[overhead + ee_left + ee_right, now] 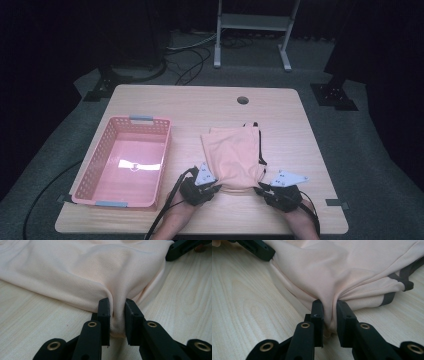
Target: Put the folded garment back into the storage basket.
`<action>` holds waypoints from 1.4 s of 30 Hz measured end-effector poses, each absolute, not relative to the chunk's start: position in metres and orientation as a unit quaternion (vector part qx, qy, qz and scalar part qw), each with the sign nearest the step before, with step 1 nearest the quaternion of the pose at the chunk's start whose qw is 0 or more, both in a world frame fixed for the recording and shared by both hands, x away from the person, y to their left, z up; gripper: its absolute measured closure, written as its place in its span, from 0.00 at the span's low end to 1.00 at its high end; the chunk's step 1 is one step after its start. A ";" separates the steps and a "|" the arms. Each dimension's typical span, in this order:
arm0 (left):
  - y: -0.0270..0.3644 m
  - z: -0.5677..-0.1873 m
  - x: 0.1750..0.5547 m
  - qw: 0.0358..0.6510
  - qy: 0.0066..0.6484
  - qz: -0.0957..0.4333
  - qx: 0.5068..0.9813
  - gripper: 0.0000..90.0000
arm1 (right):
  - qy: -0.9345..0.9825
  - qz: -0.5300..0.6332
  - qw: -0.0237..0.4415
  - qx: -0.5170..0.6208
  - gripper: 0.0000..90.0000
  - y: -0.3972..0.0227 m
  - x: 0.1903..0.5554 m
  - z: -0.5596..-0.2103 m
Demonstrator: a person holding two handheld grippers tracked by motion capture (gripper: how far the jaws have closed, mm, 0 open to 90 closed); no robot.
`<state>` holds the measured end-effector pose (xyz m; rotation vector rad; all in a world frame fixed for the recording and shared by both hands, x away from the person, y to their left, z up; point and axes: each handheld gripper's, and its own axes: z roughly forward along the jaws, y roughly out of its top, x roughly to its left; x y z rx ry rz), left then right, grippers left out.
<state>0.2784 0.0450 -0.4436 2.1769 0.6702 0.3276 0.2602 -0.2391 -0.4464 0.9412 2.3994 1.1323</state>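
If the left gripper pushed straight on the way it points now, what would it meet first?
The peach garment: the left gripper is already shut on its near edge, so it would only bunch more of that cloth. Farther along, probably, the right gripper.

**Two black grippers with grey plates**

The left gripper (216, 188) and the right gripper (259, 189) are black and chunky. Each has a grey three-cornered plate (204, 175) on top with small dark dots on it. A black cable (167, 207) trails from each one. Up close, the jaws are flat black blocks on black arms. Round brass rings (92, 324) sit at the joints. The forearms are bare, with no sleeves.
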 end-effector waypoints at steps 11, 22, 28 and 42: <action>0.045 -0.444 0.278 0.408 0.268 0.131 0.863 0.86 | 0.840 0.398 0.159 0.332 0.89 -0.240 0.261 -0.446; 0.049 -0.441 0.280 0.441 0.278 0.122 0.845 0.86 | 0.826 0.427 0.168 0.328 0.89 -0.244 0.260 -0.444; 0.051 -0.434 0.279 0.469 0.277 0.142 0.827 0.86 | 0.810 0.454 0.174 0.330 0.89 -0.247 0.261 -0.438; 0.057 -0.418 0.291 0.516 0.297 0.151 0.789 0.87 | 0.791 0.489 0.178 0.322 0.89 -0.247 0.266 -0.428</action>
